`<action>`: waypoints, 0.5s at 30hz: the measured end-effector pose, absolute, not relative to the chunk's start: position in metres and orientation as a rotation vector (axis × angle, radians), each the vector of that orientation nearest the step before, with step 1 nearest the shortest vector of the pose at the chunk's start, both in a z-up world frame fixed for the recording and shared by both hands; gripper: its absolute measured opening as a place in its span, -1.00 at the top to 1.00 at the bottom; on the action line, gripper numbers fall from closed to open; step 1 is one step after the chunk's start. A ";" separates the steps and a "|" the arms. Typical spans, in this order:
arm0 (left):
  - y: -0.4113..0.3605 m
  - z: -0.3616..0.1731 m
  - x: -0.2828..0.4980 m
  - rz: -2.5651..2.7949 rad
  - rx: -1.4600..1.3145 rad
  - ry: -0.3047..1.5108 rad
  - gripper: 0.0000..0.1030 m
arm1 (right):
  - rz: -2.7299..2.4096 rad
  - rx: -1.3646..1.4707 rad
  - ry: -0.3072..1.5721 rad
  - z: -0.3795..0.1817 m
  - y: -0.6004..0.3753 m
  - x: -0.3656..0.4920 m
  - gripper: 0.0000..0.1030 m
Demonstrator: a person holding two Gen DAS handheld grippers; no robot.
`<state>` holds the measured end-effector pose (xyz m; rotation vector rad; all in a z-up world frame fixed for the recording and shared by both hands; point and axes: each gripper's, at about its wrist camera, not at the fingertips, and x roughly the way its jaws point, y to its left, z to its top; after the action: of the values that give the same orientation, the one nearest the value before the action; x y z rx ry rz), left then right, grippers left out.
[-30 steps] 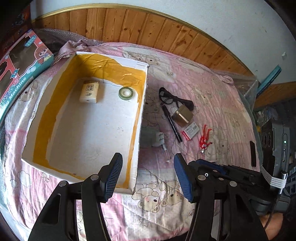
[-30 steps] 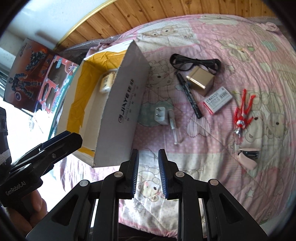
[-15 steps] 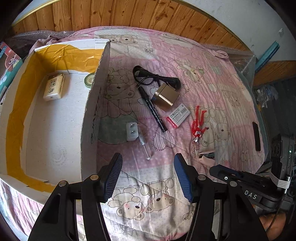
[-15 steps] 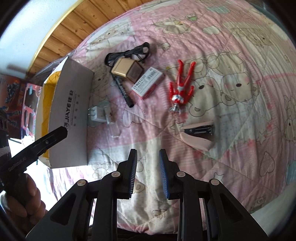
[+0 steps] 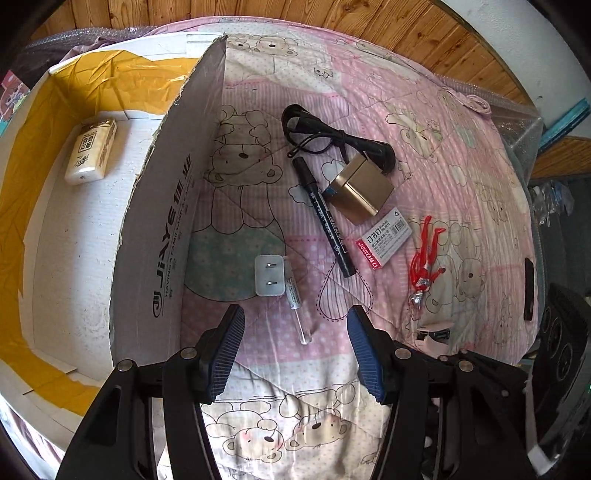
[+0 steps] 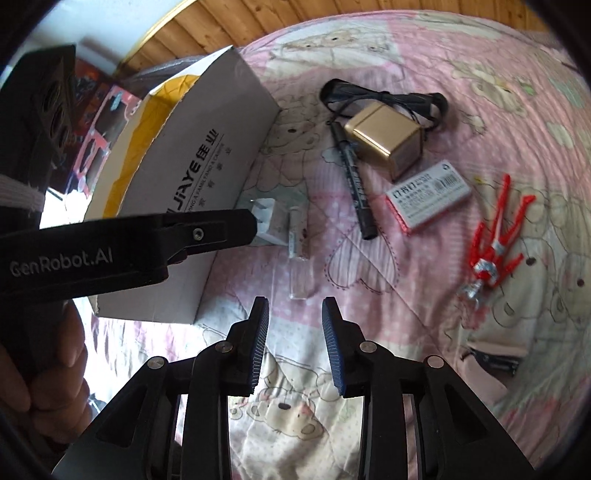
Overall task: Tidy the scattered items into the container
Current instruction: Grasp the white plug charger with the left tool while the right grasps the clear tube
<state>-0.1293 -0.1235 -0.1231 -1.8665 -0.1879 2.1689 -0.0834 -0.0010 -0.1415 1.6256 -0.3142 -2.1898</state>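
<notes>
A white cardboard box [image 5: 166, 221] lined with yellow tape stands at the left, holding a cream packet [image 5: 90, 151]. Scattered on the pink quilt are a white plug adapter [image 5: 269, 275], clear vial [image 5: 297, 310], black marker [image 5: 325, 218], gold box [image 5: 360, 192], black cable [image 5: 332, 136], staples box [image 5: 384, 240], red figure [image 5: 424, 258] and pink stapler [image 5: 434, 334]. My left gripper [image 5: 295, 343] is open just short of the vial. My right gripper [image 6: 293, 339] is open, empty, just before the vial [image 6: 297, 251]. The left gripper's finger [image 6: 207, 232] partly covers the adapter [image 6: 273, 221].
A wooden headboard [image 5: 406, 33] runs behind the bed. A toy carton [image 6: 103, 122] lies beyond the box. A dark slim object [image 5: 529, 288] sits near the quilt's right edge. A hand [image 6: 37, 369] holds the left gripper at the bed's near edge.
The left view swung from the box interior to the scattered items and closed in on the adapter and vial. The right gripper swung back toward the vial and its jaws widened slightly.
</notes>
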 end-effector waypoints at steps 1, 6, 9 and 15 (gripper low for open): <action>-0.123 -0.124 -0.132 2.164 -1.875 -0.196 -0.15 | -2.202 1.601 -0.302 -0.144 -0.005 -0.085 0.37; -0.120 -0.137 -0.145 2.162 -1.942 -0.137 -0.15 | -2.225 1.552 -0.239 -0.167 -0.021 -0.098 0.37; -0.117 -0.146 -0.153 2.156 -1.966 -0.098 -0.15 | -2.252 1.538 -0.274 -0.179 -0.019 -0.106 0.37; -0.111 -0.174 -0.163 2.110 -2.019 -0.040 -0.12 | -2.235 1.549 -0.363 -0.194 -0.004 -0.112 0.64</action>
<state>-0.1632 -0.1106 -0.1740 -2.0192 -0.0399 2.1103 -0.1122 -0.0041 -0.1938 1.5492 -0.3630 -2.2355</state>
